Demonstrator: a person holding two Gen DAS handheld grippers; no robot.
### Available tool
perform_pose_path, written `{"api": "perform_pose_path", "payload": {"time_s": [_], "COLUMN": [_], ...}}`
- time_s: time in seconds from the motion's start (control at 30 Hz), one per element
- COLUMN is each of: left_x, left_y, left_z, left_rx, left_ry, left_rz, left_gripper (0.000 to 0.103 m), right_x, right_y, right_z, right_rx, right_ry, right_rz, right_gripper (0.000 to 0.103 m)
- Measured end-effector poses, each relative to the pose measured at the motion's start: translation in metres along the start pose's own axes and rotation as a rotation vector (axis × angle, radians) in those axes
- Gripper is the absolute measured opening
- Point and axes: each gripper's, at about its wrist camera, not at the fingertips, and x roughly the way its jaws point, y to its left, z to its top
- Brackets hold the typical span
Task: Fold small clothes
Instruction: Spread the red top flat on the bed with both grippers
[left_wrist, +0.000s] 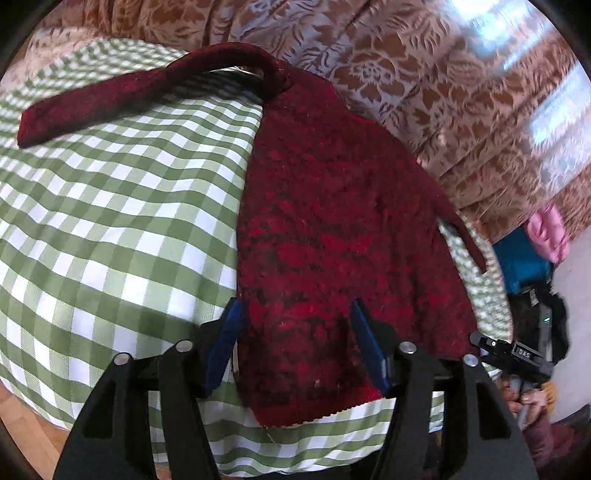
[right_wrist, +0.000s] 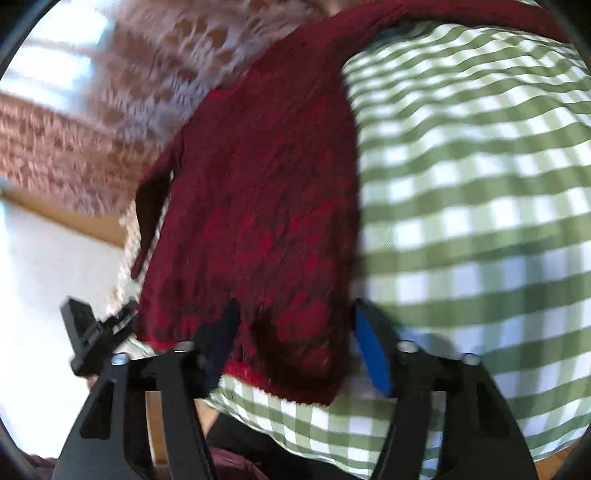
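Observation:
A dark red knitted sweater (left_wrist: 332, 221) lies flat on a green and white checked tablecloth (left_wrist: 110, 221). One sleeve (left_wrist: 110, 99) stretches out to the far left. My left gripper (left_wrist: 293, 306) is open, its blue pads on either side of the sweater's near hem. In the right wrist view the same sweater (right_wrist: 258, 221) lies along the left side of the cloth (right_wrist: 480, 221). My right gripper (right_wrist: 293, 310) is open, its jaws straddling the hem; the left pad is partly hidden under the knit. This view is blurred by motion.
A patterned brown curtain (left_wrist: 406, 74) hangs behind the table. The right gripper (left_wrist: 517, 354) and the hand holding it show at the left view's right edge. The other gripper (right_wrist: 92, 332) shows at the left of the right view. The table edge is close.

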Motion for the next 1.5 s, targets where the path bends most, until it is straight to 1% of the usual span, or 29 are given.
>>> {"api": "perform_pose_path", "payload": {"time_s": [0.03,0.07,0.13,0.17,0.2,0.27,0.37,0.47,0.57,0.6,0.67,0.7,0.73,0.77,0.8,0.83,0.87,0.9,0.93,0.97,1.03,1.07,1.13,1.17,1.2,1.27,1.33,1.43,1.5], "left_x": [0.002,0.003,-0.007,-0.014,-0.019,-0.033,-0.046,-0.042,-0.029,-0.027,-0.026,-0.027,-0.028,-0.032,-0.035,-0.040,-0.040,-0.041,-0.043,-0.044,-0.045,-0.050,-0.059,-0.066,-0.069,-0.079,-0.088,-0.090,-0.091], "left_y": [-0.001,-0.002,0.000,0.000,0.002,0.000,-0.005,-0.009,-0.002,0.002,0.007,0.007,0.006,0.004,0.001,0.000,-0.001,-0.001,0.004,0.008,0.021,0.034,0.056,0.073,0.085,0.121,0.156,0.194,0.220], "left_z": [0.000,0.001,0.003,0.004,0.004,0.001,-0.017,-0.045,-0.070,-0.075,-0.080,-0.080,-0.080,-0.078,-0.077,-0.075,-0.070,-0.067,-0.061,-0.056,-0.045,-0.037,-0.026,-0.022,-0.017,-0.005,0.006,0.021,0.034], "left_rx": [0.005,0.003,-0.007,-0.006,-0.003,0.006,0.024,0.030,0.007,-0.005,-0.038,-0.046,-0.047,-0.039,-0.026,-0.018,-0.021,-0.030,-0.052,-0.070,-0.132,-0.179,-0.244,-0.277,-0.306,-0.404,-0.489,-0.602,-0.655], "left_ry": [0.004,0.011,-0.003,-0.014,-0.021,-0.027,-0.009,0.045,0.108,0.112,0.109,0.105,0.097,0.079,0.058,0.029,0.016,0.003,-0.018,-0.033,-0.070,-0.097,-0.137,-0.163,-0.177,-0.216,-0.257,-0.300,-0.321], "left_rz": [0.014,0.028,0.015,0.012,0.010,-0.002,-0.005,0.033,0.078,0.083,0.070,0.069,0.082,0.097,0.106,0.116,0.122,0.130,0.140,0.148,0.192,0.218,0.281,0.308,0.321,0.333,0.349,0.344,0.347], "left_gripper": [0.028,0.023,0.017,0.015,0.015,0.014,0.014,0.014,0.014,0.015,0.020,0.025,0.035,0.041,0.043,0.045,0.048,0.048,0.048,0.052,0.060,0.061,0.066,0.066,0.066,0.068,0.071,0.071,0.071], "right_x": [0.006,0.007,0.001,-0.001,-0.008,-0.029,-0.060,-0.068,-0.056,-0.051,-0.048,-0.048,-0.048,-0.051,-0.055,-0.058,-0.066,-0.074,-0.079,-0.080,-0.077,-0.070,-0.051,-0.039,-0.028,0.005,0.039,0.077,0.096], "right_y": [0.006,0.009,0.016,0.019,0.021,0.029,0.031,0.025,0.005,-0.002,-0.010,-0.011,-0.009,-0.007,-0.003,0.000,0.004,0.010,0.017,0.024,0.038,0.050,0.070,0.081,0.088,0.108,0.129,0.139,0.134], "right_z": [-0.005,-0.007,-0.008,-0.005,-0.003,-0.001,-0.006,-0.023,-0.046,-0.052,-0.060,-0.061,-0.059,-0.057,-0.055,-0.052,-0.044,-0.036,-0.028,-0.021,-0.005,0.007,0.023,0.029,0.034,0.045,0.049,0.046,0.044], "right_rx": [-0.030,-0.049,-0.085,-0.090,-0.101,-0.136,-0.189,-0.223,-0.186,-0.172,-0.159,-0.158,-0.167,-0.189,-0.209,-0.226,-0.246,-0.263,-0.281,-0.296,-0.321,-0.333,-0.351,-0.357,-0.363,-0.384,-0.448,-0.506,-0.499], "right_ry": [0.017,0.020,0.008,0.000,-0.017,-0.060,-0.079,-0.041,0.036,0.057,0.071,0.065,0.067,0.066,0.066,0.064,0.032,-0.017,-0.065,-0.089,-0.127,-0.161,-0.190,-0.201,-0.207,-0.210,-0.224,-0.212,-0.185], "right_rz": [-0.027,-0.040,-0.074,-0.081,-0.089,-0.108,-0.114,-0.152,-0.178,-0.184,-0.187,-0.183,-0.174,-0.172,-0.165,-0.165,-0.181,-0.199,-0.205,-0.202,-0.208,-0.214,-0.198,-0.193,-0.197,-0.218,-0.264,-0.311,-0.332], "right_gripper": [0.042,0.038,0.025,0.022,0.019,0.017,0.016,0.016,0.015,0.015,0.015,0.015,0.017,0.019,0.032,0.055,0.068,0.081,0.082,0.082,0.087,0.087,0.087,0.088,0.088,0.088,0.088,0.088,0.088]}}
